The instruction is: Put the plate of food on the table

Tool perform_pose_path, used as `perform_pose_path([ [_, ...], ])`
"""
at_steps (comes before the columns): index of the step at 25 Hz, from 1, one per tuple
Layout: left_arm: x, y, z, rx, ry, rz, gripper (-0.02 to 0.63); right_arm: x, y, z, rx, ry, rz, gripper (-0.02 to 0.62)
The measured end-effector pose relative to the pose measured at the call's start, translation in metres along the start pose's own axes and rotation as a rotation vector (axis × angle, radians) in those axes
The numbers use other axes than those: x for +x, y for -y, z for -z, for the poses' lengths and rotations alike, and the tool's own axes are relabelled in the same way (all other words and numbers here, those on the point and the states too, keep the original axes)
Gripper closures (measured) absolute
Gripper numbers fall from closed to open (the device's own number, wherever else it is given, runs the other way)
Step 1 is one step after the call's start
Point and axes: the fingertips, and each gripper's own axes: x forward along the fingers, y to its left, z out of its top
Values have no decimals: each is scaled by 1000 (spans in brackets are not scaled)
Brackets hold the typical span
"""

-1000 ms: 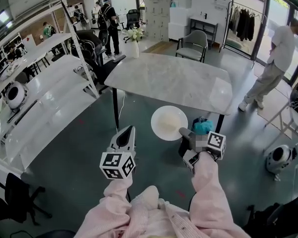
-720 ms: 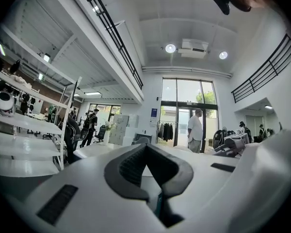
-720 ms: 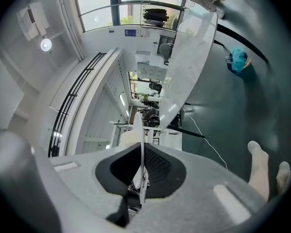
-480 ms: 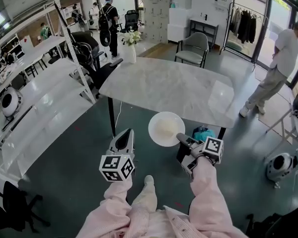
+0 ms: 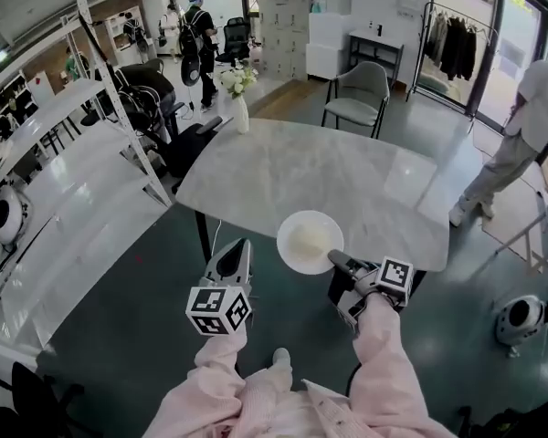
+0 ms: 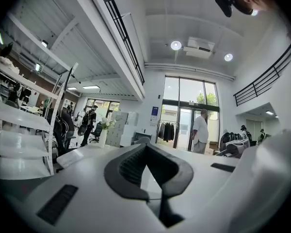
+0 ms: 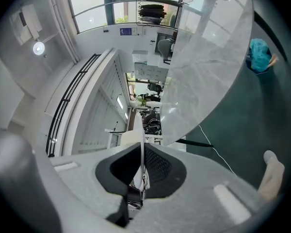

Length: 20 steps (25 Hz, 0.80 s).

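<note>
Right claw (image 5: pixel 334 258): gripping plate (image 5: pixel 294 224) rim | left claw (image 5: pixel 240 245): closed

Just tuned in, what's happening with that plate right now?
A person holds a gripper in each hand. The right gripper is shut on the rim of the white plate of pale food, held level at the marble table's near edge, apparently not set down yet. The left gripper is shut and empty beside it.

Dark green floor (image 5: pixel 119 318) underfoot; a pale marble tabletop (image 5: pixel 320 176) on black legs stands mid-room; white shelving (image 5: pixel 73 190) lines the left; a grey armchair (image 5: pixel 356 99) and clothes rack (image 5: pixel 452 35) beyond; tall windows (image 6: pixel 189 93) bright.
</note>
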Motion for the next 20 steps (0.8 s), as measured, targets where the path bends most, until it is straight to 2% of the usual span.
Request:
perform_pose_path([
  [5, 49, -25, -6, -2, -6, 19, 614, 38, 4, -32, 2, 23, 7, 578],
  [9, 79, -33, 4, -4, -32, 44, 614, 58, 11, -54, 5, 37, 6, 578],
  [20, 171, -78, 12, -22, -73, 41, 614, 131, 33, -125, 32, 49, 27, 578],
])
